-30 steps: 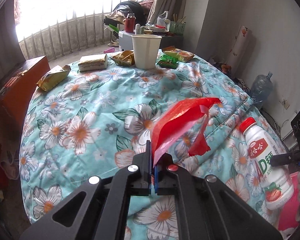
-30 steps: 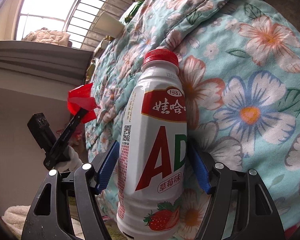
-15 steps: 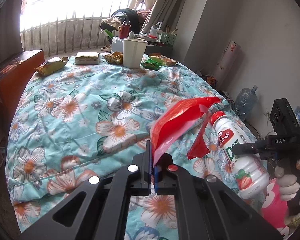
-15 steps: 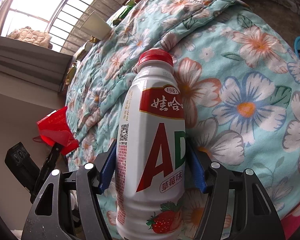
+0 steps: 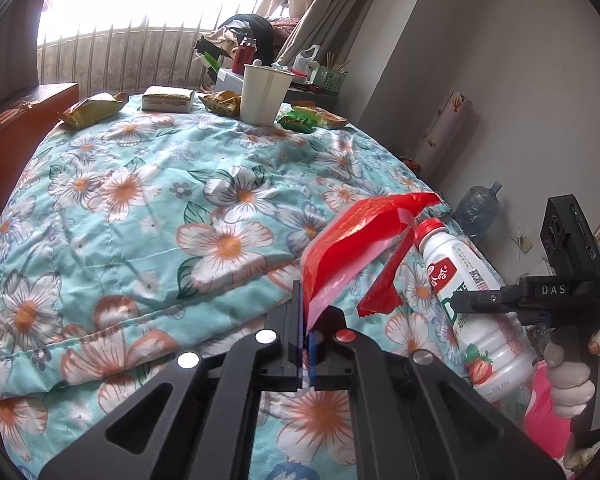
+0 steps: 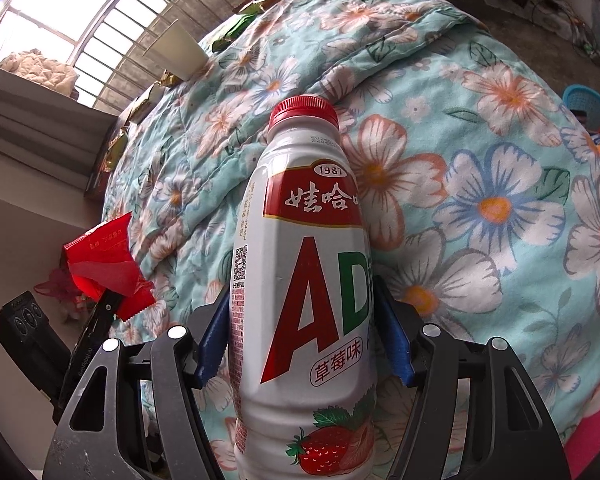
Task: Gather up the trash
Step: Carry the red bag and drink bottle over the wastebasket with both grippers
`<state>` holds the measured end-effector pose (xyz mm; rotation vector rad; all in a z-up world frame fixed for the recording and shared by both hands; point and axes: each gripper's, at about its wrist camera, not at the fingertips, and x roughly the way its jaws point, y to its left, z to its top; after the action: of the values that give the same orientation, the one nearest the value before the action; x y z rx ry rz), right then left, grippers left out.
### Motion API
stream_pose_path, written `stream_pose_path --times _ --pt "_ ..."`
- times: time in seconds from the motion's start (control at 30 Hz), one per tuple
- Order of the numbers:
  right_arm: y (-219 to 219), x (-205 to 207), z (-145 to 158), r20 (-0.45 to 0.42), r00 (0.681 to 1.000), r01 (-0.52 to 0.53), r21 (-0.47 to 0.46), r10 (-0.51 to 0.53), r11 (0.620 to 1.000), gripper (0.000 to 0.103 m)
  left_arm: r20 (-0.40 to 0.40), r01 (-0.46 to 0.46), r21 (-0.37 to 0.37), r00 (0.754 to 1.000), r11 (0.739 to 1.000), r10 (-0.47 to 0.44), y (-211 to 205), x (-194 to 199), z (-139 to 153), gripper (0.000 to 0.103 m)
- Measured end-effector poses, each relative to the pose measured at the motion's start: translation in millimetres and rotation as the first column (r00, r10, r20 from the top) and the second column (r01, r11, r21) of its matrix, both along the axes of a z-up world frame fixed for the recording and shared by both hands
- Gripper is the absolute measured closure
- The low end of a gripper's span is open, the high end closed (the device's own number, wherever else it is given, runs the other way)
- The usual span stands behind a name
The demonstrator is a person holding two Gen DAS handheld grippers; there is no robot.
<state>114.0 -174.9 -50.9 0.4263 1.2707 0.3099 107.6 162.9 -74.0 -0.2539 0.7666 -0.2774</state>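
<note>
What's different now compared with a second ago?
Both hands have carried their loads back from the quilt toward its near edge. The bottle has swung closer to the red wrapper in the left gripper's view. Nothing was taken or let go: the left gripper stays shut on the wrapper, the right gripper keeps the bottle. The paper cup and snack packets haven't moved.

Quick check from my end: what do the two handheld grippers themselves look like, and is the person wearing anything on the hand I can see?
Both grippers are black, with angular cut-out arms, round silver bolt heads and blue pads on the fingers. The left gripper also has one red bolt head. The right gripper, seen side-on from the left wrist view, carries white "DAS" lettering and a boxy black camera block on top. The hand on its grip wears a white glove.
</note>
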Motion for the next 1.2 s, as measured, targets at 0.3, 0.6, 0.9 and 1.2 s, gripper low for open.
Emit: stream_pose_path --times 0.3,0.6,0.9,1.2 --pt "-25.1 -10.1 4.6 0.026 0.998 0.056 0.139 -0.061 0.989 0.042 0.025 -0.043 0.055 0.999 0.998 0.042 -1.2 -6.0 22.7 0.102" --pt "-92.6 -34.6 33.0 0.125 0.977 0.122 0.343 -0.174 0.931 0.042 0.035 0.013 0.077 0.999 0.997 -0.015 -39.0 -6.2 59.3 0.102" --pt "-202.1 -74.6 51.9 0.22 0.889 0.273 0.45 -0.402 0.85 0.042 0.06 0.226 0.083 0.971 0.971 -0.231 -138.7 19.3 102.2 0.102" --pt "-336.4 -146.7 38.7 0.27 0.66 0.589 0.393 -0.701 0.706 0.042 0.024 0.507 0.078 0.86 0.858 -0.51 -304.6 59.7 117.7 0.102"
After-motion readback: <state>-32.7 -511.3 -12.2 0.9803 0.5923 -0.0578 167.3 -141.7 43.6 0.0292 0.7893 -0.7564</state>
